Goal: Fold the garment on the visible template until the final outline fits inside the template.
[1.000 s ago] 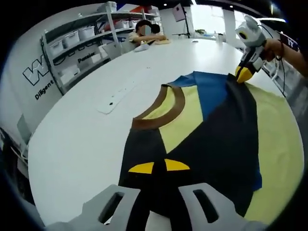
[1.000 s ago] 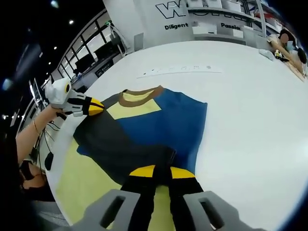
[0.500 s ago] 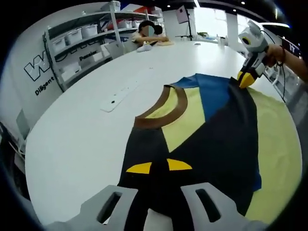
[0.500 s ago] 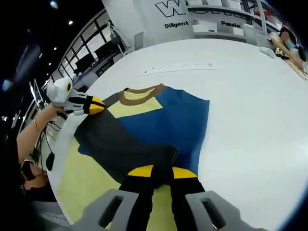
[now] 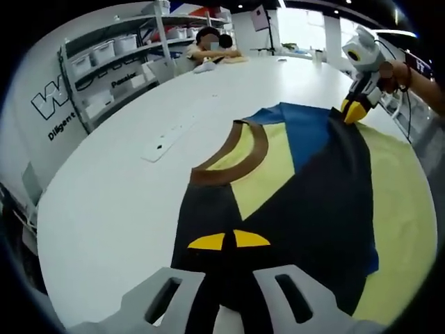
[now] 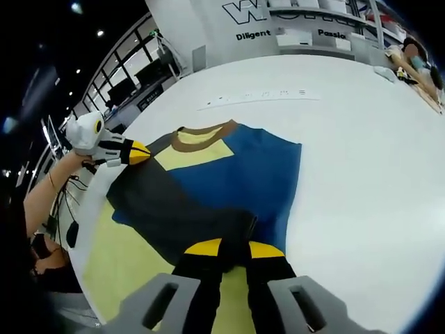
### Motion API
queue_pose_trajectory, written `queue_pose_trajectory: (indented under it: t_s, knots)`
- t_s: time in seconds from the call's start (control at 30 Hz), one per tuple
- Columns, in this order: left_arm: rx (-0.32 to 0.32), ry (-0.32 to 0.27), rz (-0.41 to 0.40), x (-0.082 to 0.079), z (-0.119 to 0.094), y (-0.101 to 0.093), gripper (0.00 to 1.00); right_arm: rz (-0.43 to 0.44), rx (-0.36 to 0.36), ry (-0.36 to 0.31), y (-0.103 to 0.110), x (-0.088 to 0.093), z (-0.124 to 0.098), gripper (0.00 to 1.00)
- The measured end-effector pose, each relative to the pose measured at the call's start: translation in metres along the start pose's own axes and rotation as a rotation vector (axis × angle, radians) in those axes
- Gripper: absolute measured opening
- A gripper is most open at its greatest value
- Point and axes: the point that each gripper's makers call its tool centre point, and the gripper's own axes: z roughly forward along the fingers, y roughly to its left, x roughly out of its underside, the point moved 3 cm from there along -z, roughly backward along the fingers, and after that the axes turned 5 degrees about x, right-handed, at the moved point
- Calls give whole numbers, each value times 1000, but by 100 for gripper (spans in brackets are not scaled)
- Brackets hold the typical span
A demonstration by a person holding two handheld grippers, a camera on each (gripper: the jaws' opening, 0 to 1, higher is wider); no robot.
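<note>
A garment (image 5: 306,202) with black, blue and yellow panels and a brown collar (image 5: 240,153) lies flat on a pale yellow template (image 5: 407,209) on the white table. My left gripper (image 5: 229,241) is shut on the black fabric at the near edge, its yellow tips pinched together. In the right gripper view, the same garment (image 6: 229,177) spreads over the template (image 6: 128,268), and my right gripper (image 6: 226,248) is shut on a black fold. Each gripper shows in the other's view at a far corner of the garment: the right gripper (image 5: 353,108) and the left gripper (image 6: 136,153).
A white strip (image 5: 165,141) lies on the bare table (image 5: 111,202) left of the garment. Shelves with bins (image 5: 104,56) line the wall. A person (image 5: 212,43) leans on the table's far end. Cables (image 6: 66,209) hang past the table edge by a person's arm.
Both views wobble slightly with the hands. The garment lies as before and both grips hold.
</note>
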Motion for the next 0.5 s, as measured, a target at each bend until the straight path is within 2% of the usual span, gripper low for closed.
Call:
queue_pose_trajectory:
  t_s: [0.2, 0.33, 0.5]
  knots:
    - [-5, 0, 1, 0, 0, 0, 3, 2, 1, 2, -1, 1, 0, 6]
    - [-9, -13, -26, 1, 0, 1, 2, -5, 8, -9, -2, -1, -2, 1]
    - [-11, -31, -27, 0, -3, 1, 2, -11, 2, -30, -2, -5, -3, 0]
